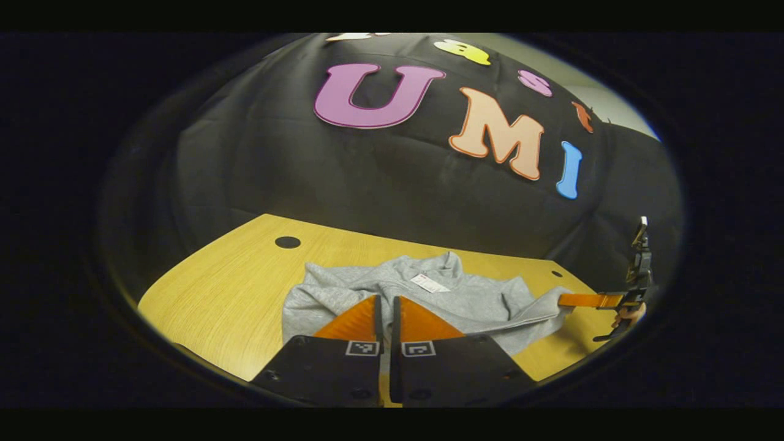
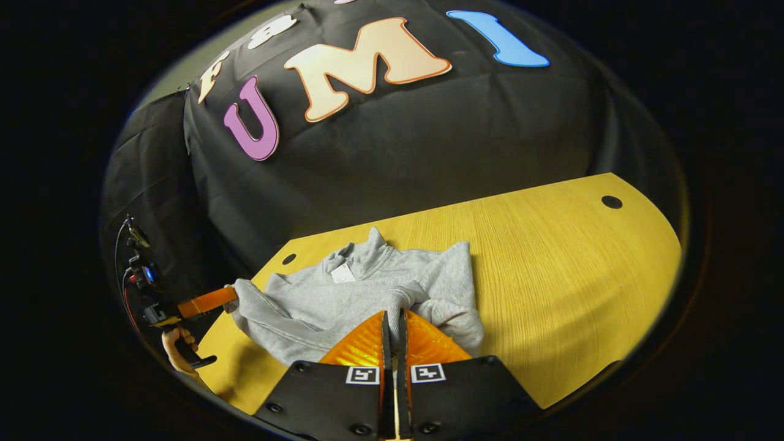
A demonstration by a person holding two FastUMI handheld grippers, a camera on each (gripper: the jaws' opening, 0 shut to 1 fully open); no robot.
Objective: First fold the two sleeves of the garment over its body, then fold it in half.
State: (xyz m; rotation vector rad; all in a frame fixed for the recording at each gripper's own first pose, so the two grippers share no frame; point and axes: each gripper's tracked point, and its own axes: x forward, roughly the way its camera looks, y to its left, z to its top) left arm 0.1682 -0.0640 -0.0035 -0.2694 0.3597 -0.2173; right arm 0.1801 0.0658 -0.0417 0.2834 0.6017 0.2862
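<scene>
The yellow wood-grain counter (image 2: 551, 257) carries the work. It has round black cable holes (image 2: 611, 201) near its far corners, and its far edge meets the black cloth wall.

The grey long-sleeved fleece garment (image 2: 361, 294) lies crumpled on the counter near the far edge, collar toward the wall. A white tag (image 2: 343, 273) shows inside the collar. In the right gripper view, one sleeve (image 2: 441, 288) lies bunched over the body on the side nearer the open counter. The other end of the garment is stretched out toward the counter's side edge.

The left gripper (image 1: 386, 312) has orange fingers on black bodies with square markers. Its fingers stand narrow, almost together, over the near part of the garment. Whether they pinch cloth cannot be told from its own view.

The right gripper (image 2: 393, 327) shows the same narrow stance, with a fold of grey cloth rising between its fingers. In the left gripper view, an orange finger (image 1: 588, 300) of this gripper meets the stretched grey edge, with a hand (image 1: 628, 315) behind it.
</scene>
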